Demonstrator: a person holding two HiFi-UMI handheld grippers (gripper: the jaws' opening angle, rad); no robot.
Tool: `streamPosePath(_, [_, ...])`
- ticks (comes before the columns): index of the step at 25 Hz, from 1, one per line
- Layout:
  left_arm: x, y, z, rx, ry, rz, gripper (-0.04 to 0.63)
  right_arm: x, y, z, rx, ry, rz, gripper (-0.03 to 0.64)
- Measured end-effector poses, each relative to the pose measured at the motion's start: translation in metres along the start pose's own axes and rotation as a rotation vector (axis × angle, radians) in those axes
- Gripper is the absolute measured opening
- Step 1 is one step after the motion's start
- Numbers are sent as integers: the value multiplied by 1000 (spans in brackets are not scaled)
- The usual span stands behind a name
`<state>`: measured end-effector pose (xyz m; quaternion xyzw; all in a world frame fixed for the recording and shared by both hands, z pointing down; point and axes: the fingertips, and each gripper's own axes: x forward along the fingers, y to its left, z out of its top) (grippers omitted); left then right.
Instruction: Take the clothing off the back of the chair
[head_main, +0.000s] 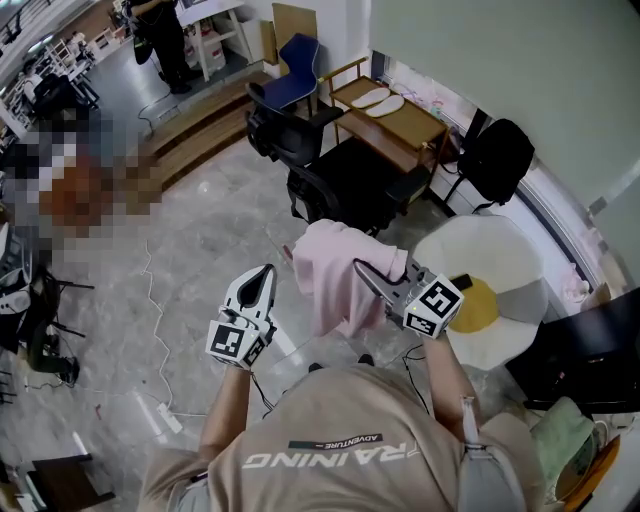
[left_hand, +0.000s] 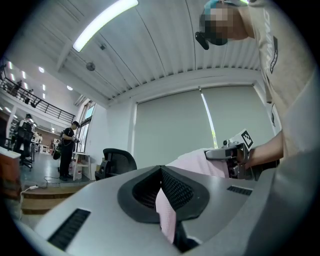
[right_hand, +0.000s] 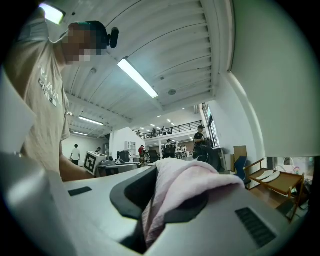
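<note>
A pink garment (head_main: 335, 275) hangs in the air between my two grippers, in front of a black office chair (head_main: 350, 190). My right gripper (head_main: 362, 270) is shut on its upper right part, and the cloth bulges out over the jaws (right_hand: 187, 182). My left gripper (head_main: 268, 275) is shut on a thin edge of the same pink garment (left_hand: 166, 215), which runs down between its pads. In the left gripper view the right gripper (left_hand: 235, 152) shows beyond the cloth; in the right gripper view the left gripper (right_hand: 102, 164) shows to the left. Both grippers point level.
A white round chair (head_main: 500, 255) with a yellow cushion stands at the right. Behind are a wooden bench (head_main: 400, 120), a blue chair (head_main: 300, 60) and another black chair (head_main: 495, 160). A white cable (head_main: 155, 320) and a power strip (head_main: 167, 417) lie on the floor at the left.
</note>
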<state>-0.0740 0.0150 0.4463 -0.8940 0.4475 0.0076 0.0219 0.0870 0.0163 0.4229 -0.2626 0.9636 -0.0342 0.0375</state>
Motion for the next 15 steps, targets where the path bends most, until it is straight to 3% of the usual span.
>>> streamPosePath(15, [5, 2, -1, 7, 3, 1, 12, 0, -13, -8, 32, 8, -7, 60])
